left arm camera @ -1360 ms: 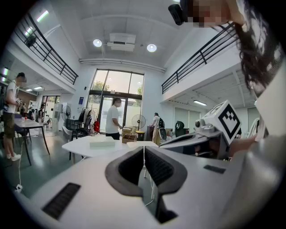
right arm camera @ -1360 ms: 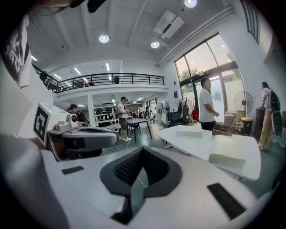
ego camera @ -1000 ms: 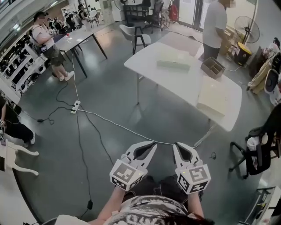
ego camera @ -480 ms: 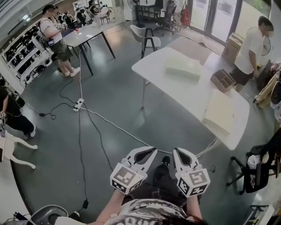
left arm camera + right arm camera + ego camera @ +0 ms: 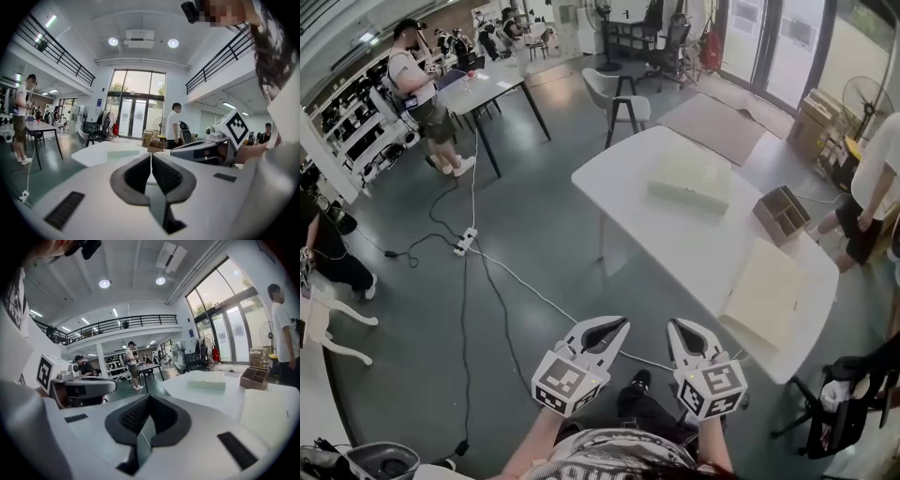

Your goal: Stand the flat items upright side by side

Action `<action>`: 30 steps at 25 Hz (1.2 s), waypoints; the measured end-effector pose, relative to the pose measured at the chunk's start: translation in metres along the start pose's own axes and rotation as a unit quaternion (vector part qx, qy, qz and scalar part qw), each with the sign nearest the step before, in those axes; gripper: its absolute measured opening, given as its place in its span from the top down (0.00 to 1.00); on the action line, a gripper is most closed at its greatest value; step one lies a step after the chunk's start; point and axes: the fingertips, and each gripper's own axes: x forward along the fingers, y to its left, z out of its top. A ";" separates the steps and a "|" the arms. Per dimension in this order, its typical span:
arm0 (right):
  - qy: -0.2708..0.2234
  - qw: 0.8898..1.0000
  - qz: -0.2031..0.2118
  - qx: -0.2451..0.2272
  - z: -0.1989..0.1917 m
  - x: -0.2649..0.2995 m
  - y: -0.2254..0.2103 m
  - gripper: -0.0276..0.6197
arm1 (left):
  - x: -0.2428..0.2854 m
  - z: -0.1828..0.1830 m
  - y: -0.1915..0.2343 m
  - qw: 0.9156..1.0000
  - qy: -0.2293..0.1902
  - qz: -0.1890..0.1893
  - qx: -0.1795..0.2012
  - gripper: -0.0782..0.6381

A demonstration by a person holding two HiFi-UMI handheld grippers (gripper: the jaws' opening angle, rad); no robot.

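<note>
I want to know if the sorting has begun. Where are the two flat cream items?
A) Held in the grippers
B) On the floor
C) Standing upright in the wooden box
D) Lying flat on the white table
D: the nearer flat item and the farther flat item both lie flat on the white table, outside the wooden box; the left gripper and right gripper are shut and empty.

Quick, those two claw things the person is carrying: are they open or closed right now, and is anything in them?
Left gripper: closed, holding nothing.
Right gripper: closed, holding nothing.
</note>
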 end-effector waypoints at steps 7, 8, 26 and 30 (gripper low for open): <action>-0.010 1.000 0.013 0.002 0.028 0.028 -0.074 0.96 | 0.068 0.021 0.006 1.000 0.004 0.015 0.009 0.87; -0.010 1.000 0.016 0.004 0.029 0.032 -0.080 0.96 | 0.074 0.022 0.007 1.000 0.007 0.018 0.009 0.87; -0.010 0.998 -0.024 0.052 0.031 0.058 -0.163 0.96 | 0.162 0.031 0.042 0.999 0.029 -0.010 -0.010 0.87; -0.015 0.997 -0.042 0.065 0.039 0.080 -0.190 0.96 | 0.204 0.034 0.059 0.999 0.031 -0.041 -0.005 0.87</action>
